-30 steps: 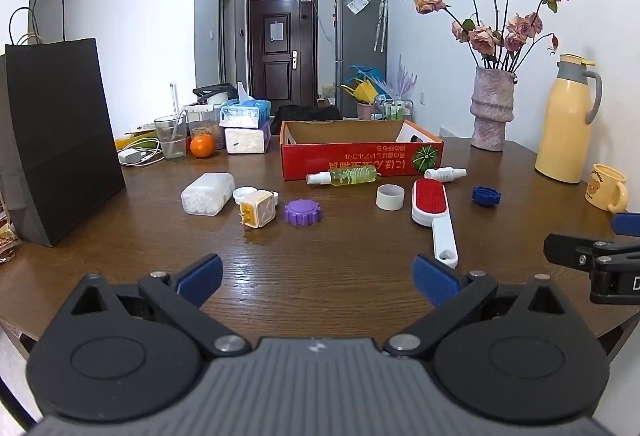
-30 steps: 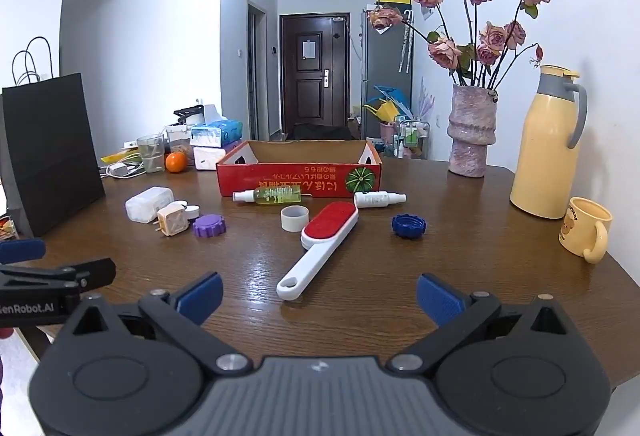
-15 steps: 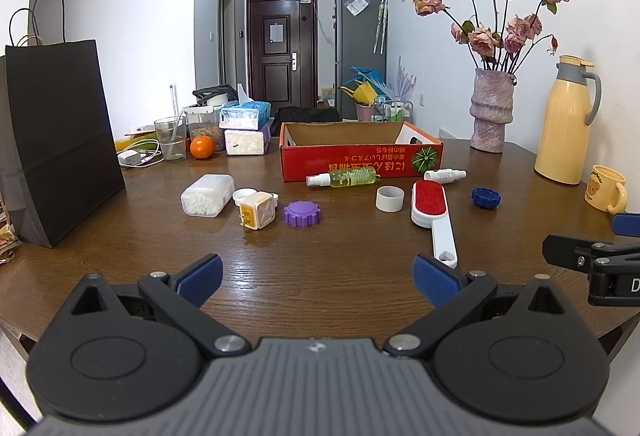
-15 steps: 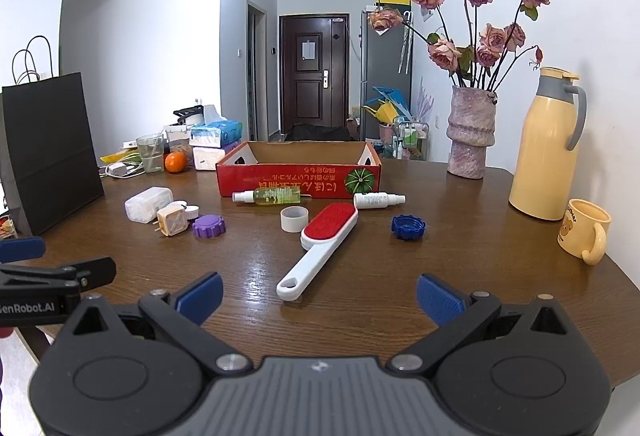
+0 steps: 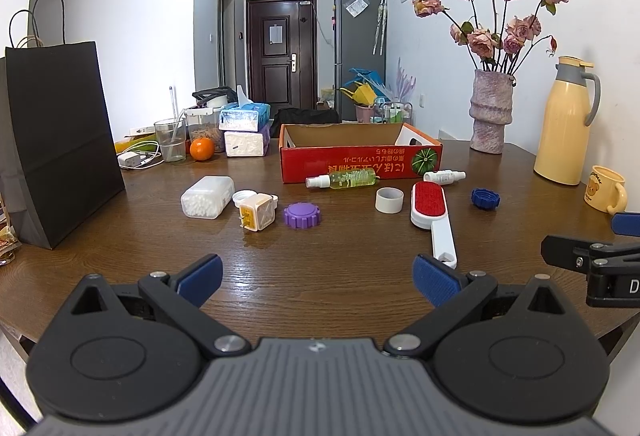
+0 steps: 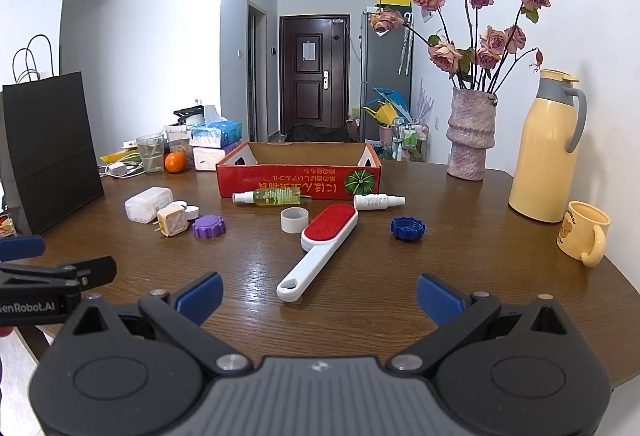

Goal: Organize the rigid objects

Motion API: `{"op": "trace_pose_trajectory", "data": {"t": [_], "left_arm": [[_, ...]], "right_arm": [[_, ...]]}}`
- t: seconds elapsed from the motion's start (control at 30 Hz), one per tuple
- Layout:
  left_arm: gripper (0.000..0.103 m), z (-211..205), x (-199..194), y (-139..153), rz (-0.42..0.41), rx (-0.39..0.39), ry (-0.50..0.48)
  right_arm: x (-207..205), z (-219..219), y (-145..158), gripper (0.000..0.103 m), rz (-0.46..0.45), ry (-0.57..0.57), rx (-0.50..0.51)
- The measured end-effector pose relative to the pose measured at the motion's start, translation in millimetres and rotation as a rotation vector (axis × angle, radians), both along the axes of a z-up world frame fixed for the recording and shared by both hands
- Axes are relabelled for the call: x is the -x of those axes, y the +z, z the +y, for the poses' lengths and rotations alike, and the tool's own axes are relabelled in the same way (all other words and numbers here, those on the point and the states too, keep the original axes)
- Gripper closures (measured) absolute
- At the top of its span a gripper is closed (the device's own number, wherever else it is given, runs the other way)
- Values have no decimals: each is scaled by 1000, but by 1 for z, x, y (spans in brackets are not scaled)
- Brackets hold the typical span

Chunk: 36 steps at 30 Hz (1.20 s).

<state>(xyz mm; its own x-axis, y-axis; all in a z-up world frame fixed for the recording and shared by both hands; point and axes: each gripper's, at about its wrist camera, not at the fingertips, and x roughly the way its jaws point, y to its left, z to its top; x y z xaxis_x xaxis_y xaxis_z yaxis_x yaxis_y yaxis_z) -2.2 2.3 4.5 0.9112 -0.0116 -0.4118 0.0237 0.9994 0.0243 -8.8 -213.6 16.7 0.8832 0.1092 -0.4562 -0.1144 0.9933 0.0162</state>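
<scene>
An empty red cardboard box (image 5: 360, 159) (image 6: 298, 179) stands at the table's middle back. In front of it lie a yellow spray bottle (image 5: 344, 179), a small white bottle (image 6: 378, 201), a white ring (image 6: 294, 220), a red and white lint brush (image 5: 432, 211) (image 6: 320, 244), a blue cap (image 6: 407, 228), a purple cap (image 5: 302, 215), a plug adapter (image 5: 258, 216) and a cotton swab box (image 5: 206, 195). My left gripper (image 5: 316, 280) and right gripper (image 6: 318, 294) are both open and empty, over the near table edge.
A black paper bag (image 5: 56, 139) stands at the left. A vase of roses (image 5: 490, 111), a yellow thermos (image 5: 566, 123) and a yellow mug (image 6: 584, 236) stand at the right. Tissue packs, a glass and an orange (image 5: 201, 149) sit at the back left.
</scene>
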Motion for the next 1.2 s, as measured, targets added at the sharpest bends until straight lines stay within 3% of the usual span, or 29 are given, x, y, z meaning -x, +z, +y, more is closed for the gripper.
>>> {"op": "trace_pose_trajectory", "data": {"t": [1.2], "left_arm": [[0, -1, 2, 3, -8, 0, -2]], "right_arm": [[1, 1, 0, 0, -2, -3, 6]]}}
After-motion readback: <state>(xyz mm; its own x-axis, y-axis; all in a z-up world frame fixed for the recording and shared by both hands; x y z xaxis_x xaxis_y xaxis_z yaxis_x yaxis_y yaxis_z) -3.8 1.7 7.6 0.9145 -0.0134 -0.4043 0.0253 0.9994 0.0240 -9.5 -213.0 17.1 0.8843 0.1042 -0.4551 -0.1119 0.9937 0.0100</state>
